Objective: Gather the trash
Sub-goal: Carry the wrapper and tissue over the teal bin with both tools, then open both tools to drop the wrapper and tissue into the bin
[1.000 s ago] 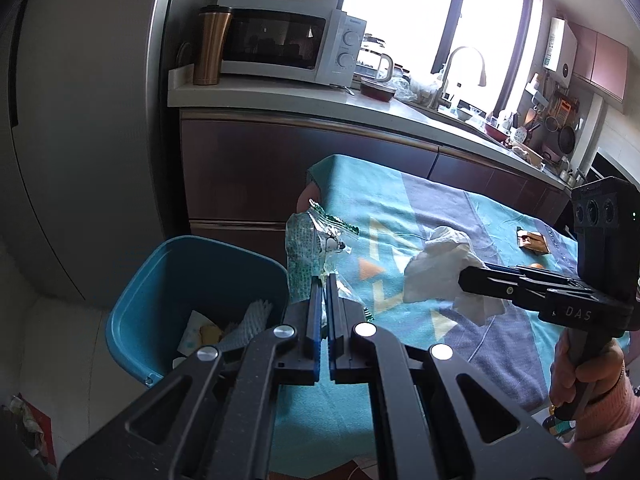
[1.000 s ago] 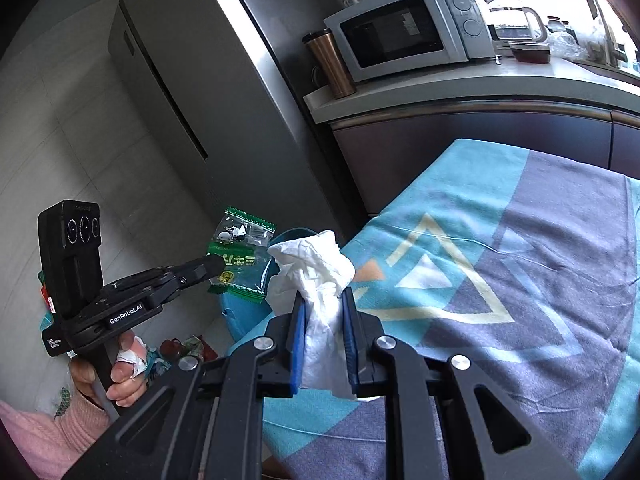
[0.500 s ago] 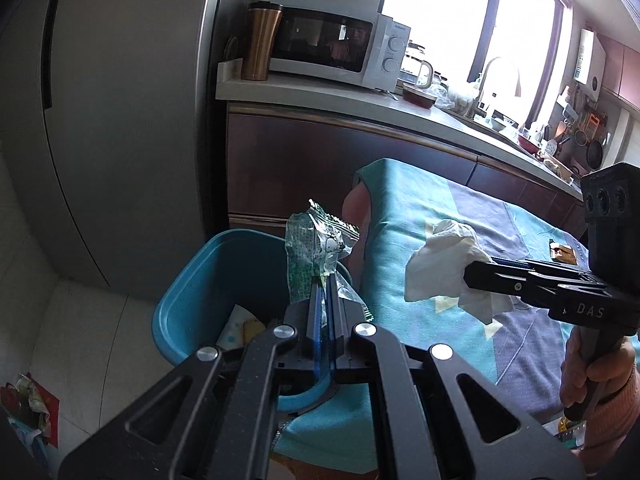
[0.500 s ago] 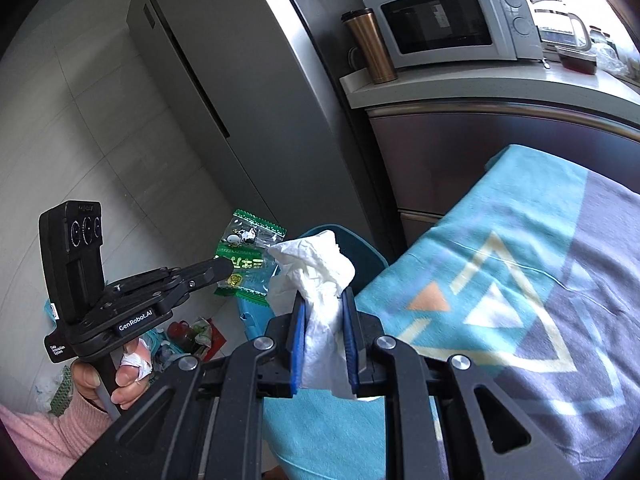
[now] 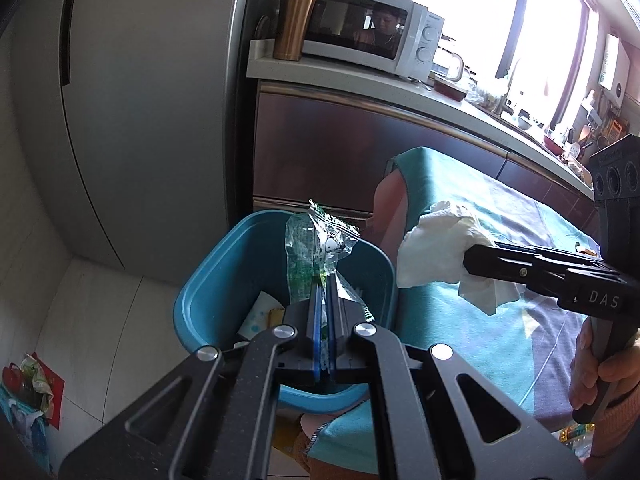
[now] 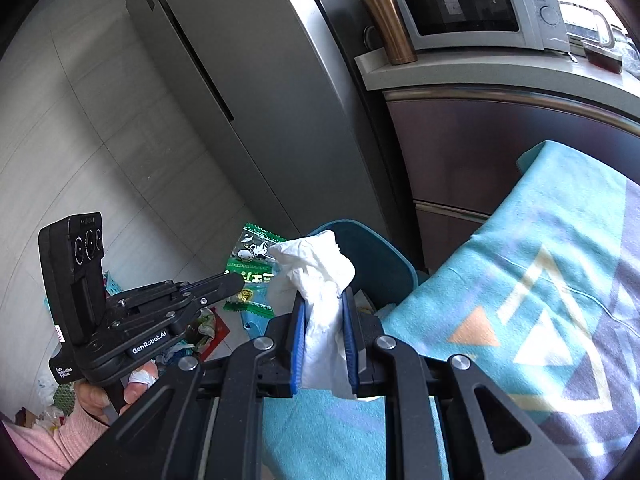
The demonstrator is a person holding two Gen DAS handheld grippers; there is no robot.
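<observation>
The left hand-held gripper clamps a green wrapper over the blue bin (paper already inside); the right hand-held gripper clamps a white tissue beside the cloth-covered bench.

A white microwave stood on the pale worktop at its end nearest the grey refrigerator, with a copper travel mug just beside it at that corner. Farther along the worktop sat a glass kettle and a dark red dish. A teal and grey patterned cloth covered the table.
</observation>
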